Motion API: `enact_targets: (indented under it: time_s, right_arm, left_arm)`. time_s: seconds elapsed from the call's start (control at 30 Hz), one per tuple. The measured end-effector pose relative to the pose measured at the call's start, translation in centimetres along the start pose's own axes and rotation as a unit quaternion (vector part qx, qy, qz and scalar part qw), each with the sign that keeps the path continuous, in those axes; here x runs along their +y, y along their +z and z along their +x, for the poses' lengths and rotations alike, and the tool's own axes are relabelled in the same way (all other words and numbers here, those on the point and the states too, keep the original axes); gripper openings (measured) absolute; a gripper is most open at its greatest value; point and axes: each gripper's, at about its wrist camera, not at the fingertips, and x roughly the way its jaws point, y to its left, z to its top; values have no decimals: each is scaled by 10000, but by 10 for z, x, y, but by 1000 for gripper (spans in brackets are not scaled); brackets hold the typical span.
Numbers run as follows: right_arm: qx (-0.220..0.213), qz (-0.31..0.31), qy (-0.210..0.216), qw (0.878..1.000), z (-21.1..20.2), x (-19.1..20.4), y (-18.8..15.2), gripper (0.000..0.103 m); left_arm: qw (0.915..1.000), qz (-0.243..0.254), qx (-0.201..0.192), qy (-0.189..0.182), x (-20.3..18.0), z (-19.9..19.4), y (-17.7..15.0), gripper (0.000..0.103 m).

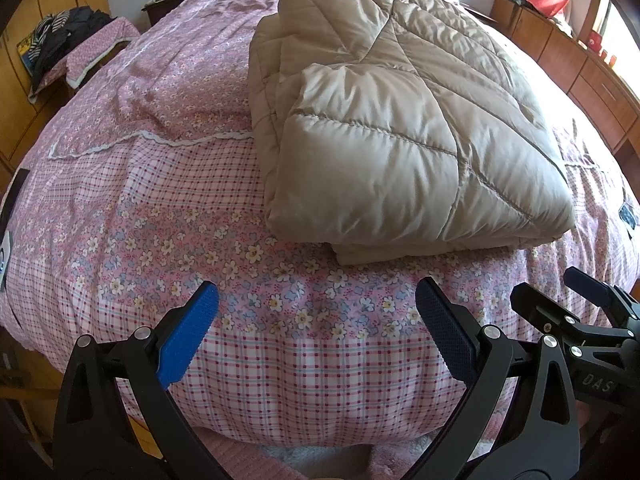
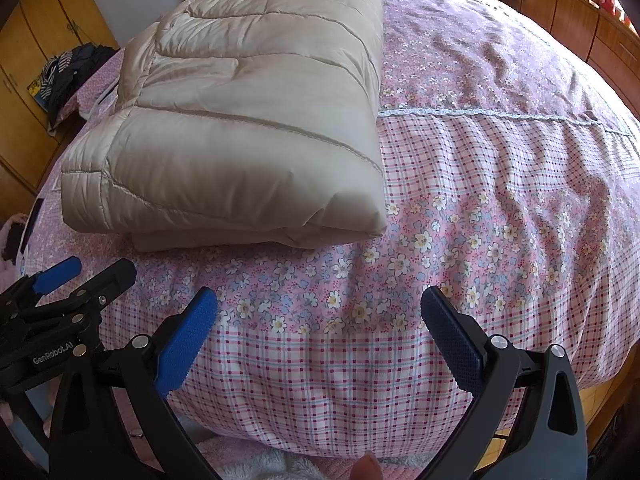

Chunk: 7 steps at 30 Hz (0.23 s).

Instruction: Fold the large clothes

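I held both grippers level at the foot of the bed (image 1: 120, 208), side by side, pointing up its length. The left gripper (image 1: 316, 320) had its fingers spread wide with nothing between them; the right gripper (image 2: 320, 324) was likewise spread and empty, above the floral bedspread. The beige padded coat (image 1: 384, 120) lay folded into a thick bundle on the bedspread ahead, clear of both grippers. A heap of dark clothes (image 1: 68, 36) sat on a stand off the bed's left side, by the wardrobe (image 1: 24, 92). Nothing stood between grippers and coat.
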Motion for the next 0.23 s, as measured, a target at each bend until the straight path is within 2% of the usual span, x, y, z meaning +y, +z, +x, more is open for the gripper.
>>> enact_targets:
  time_s: [0.13,0.23]
  right_arm:
    - [73,-47,-28,10000,1,-2,0,98]
    - [61,-233,-211,9995,-6,-17,0,97]
  left_arm:
    - [9998,-113,166,-89,3,5,2,98]
    - [9994,-251,214,-142,19,4,5,98]
